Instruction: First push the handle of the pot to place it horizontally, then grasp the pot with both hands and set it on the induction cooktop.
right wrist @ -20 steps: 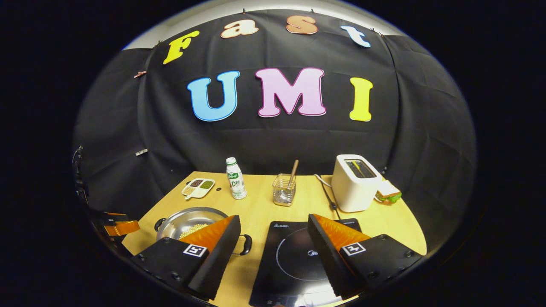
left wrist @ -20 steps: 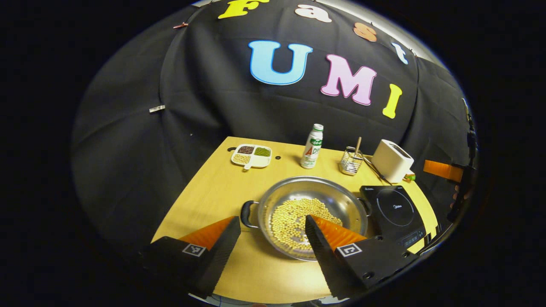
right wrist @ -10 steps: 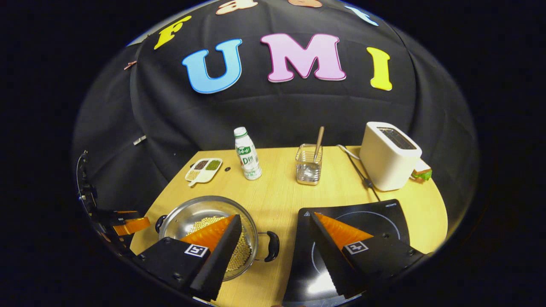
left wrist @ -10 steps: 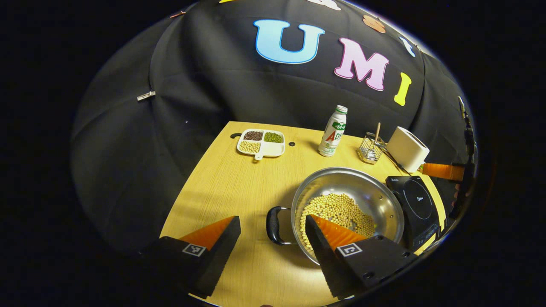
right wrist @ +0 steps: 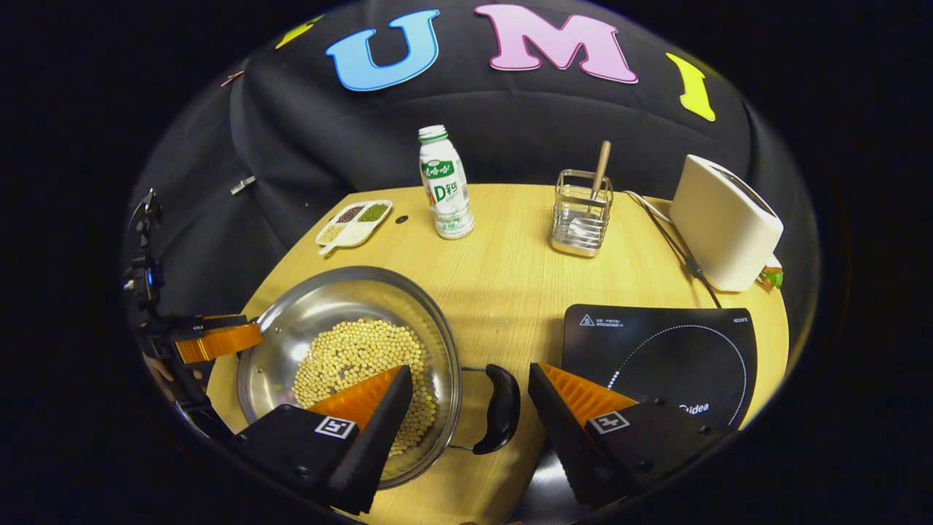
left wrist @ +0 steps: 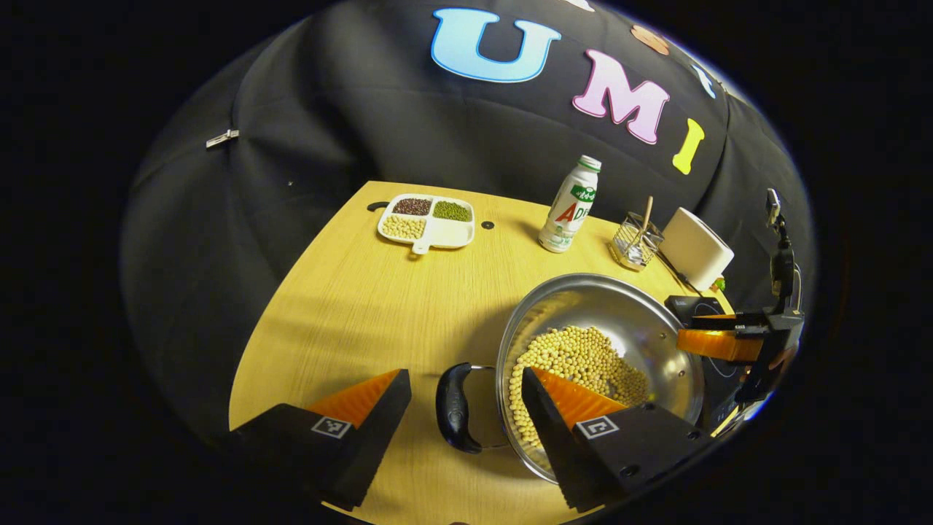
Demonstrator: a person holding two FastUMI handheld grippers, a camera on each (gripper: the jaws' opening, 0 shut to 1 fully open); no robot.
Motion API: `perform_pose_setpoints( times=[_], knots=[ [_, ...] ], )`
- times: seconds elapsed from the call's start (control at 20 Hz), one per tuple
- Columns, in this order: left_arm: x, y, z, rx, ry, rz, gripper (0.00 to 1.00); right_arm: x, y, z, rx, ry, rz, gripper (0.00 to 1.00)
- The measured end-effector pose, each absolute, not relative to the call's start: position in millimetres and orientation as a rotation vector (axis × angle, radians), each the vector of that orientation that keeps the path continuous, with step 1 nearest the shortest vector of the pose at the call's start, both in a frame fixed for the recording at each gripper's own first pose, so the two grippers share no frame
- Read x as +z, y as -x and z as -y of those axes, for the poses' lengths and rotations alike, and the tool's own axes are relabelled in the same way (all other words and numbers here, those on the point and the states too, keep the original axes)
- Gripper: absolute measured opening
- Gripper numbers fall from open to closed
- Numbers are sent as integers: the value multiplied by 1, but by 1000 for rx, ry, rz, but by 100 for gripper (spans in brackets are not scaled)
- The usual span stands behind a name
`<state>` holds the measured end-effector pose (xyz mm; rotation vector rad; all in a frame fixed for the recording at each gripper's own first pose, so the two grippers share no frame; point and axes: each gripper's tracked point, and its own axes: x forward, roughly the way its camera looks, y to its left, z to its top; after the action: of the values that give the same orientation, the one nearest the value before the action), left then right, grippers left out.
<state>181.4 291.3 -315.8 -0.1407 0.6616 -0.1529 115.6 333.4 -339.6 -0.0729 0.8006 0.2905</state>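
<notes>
— What is seen on the wooden table (right wrist: 503, 292)?

— A steel pot (right wrist: 342, 321) part-filled with soybeans (right wrist: 357, 350) is seen resting on the tabletop, to the left of the black induction cooktop (right wrist: 678, 357) in the right gripper view and not on it. A bare strip of table is left between pot and cooktop.

— How are the tongs held?

— Both are held wide apart, with nothing clamped. In the left gripper view, the left gripper (left wrist: 466, 394) is placed astride one black pot handle (left wrist: 454, 407): the handle is framed between the fingers, untouched, while the inner finger is seen in front of the pot's rim and the beans (left wrist: 583, 357). In the right gripper view, the right gripper (right wrist: 470, 390) is set the same way around the opposite handle (right wrist: 499, 408), which lies in the gap, with one finger seen against the beans and the other against the cooktop's near edge.

— Can each tool be seen from the other side?

— Yes. The right gripper (left wrist: 721, 343) is picked out at the pot's far rim (left wrist: 656, 306) in the left gripper view, and the left gripper (right wrist: 215, 341) likewise in the right gripper view.

— What else is laid out?

— At the back, a divided dish of grains (right wrist: 353, 222), a white bottle (right wrist: 445, 182), a wire holder (right wrist: 579, 211) with a wooden utensil, and a white toaster (right wrist: 721, 219) are lined up.
</notes>
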Motion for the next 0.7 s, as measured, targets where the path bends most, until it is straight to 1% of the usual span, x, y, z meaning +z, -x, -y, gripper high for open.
perform_pose_setpoints(
  times=[0.1,0.45,0.5,0.55,0.6,0.65,0.7],
  knots=[
    [-324,-187,-287,-163,148,-681,96,-347,-120,-334,288,81,-803,100],
    [-353,-198,-276,-187,176,-752,95,-377,-116,-342,304,42,-897,99],
    [-356,-198,-276,-186,181,-762,94,-380,-116,-344,304,48,-904,98],
    [-359,-198,-274,-193,187,-769,94,-382,-118,-344,295,65,-896,95],
    [-360,-198,-273,-197,189,-773,92,-383,-120,-341,289,85,-893,95],
    [-363,-198,-273,-195,186,-782,89,-385,-121,-339,281,105,-891,93],
    [-363,-199,-275,-189,175,-784,83,-388,-122,-336,276,128,-892,89]
  ],
)
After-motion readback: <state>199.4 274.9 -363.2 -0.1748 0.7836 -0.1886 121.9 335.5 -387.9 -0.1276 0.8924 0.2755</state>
